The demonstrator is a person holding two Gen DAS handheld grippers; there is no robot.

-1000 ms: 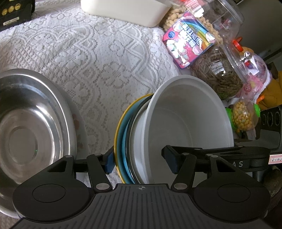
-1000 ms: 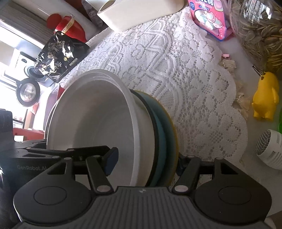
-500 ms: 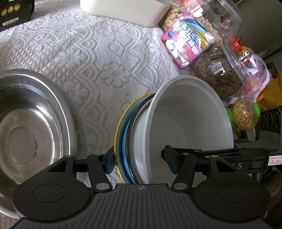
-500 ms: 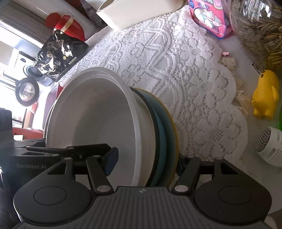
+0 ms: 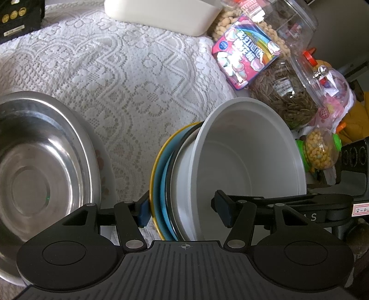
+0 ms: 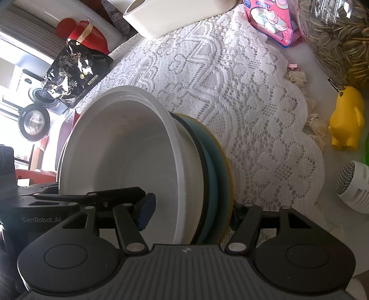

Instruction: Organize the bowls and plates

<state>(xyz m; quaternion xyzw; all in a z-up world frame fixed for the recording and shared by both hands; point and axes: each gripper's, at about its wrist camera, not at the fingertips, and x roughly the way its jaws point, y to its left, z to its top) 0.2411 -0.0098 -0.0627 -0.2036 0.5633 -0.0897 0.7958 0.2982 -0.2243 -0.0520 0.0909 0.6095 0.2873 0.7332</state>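
A stack of dishes is held between both grippers above the lace cloth: a white bowl (image 5: 249, 157) nested in a dark-rimmed white bowl, on a blue plate (image 5: 162, 182) and a yellow-rimmed plate. My left gripper (image 5: 182, 208) is shut on one side of the stack, one finger inside the white bowl, one under the plates. My right gripper (image 6: 191, 212) is shut on the opposite side of the same stack; the white bowl (image 6: 124, 150) and blue plate (image 6: 213, 166) show there too. A steel bowl (image 5: 39, 166) rests on a floral plate (image 5: 105, 175) at the left.
Lace tablecloth (image 5: 129, 76) covers the table. A white rectangular container (image 5: 161, 13) stands at the back. Snack jars (image 5: 283, 92) and a pink marshmallow bag (image 5: 244, 60) crowd the right. A yellow toy (image 6: 346, 117), a small white fan (image 6: 355, 187) and a black box (image 6: 73, 69) lie around.
The stack has barely shifted; in the right wrist view it sits slightly lower and the scene has drifted a little. Both grips are unchanged.
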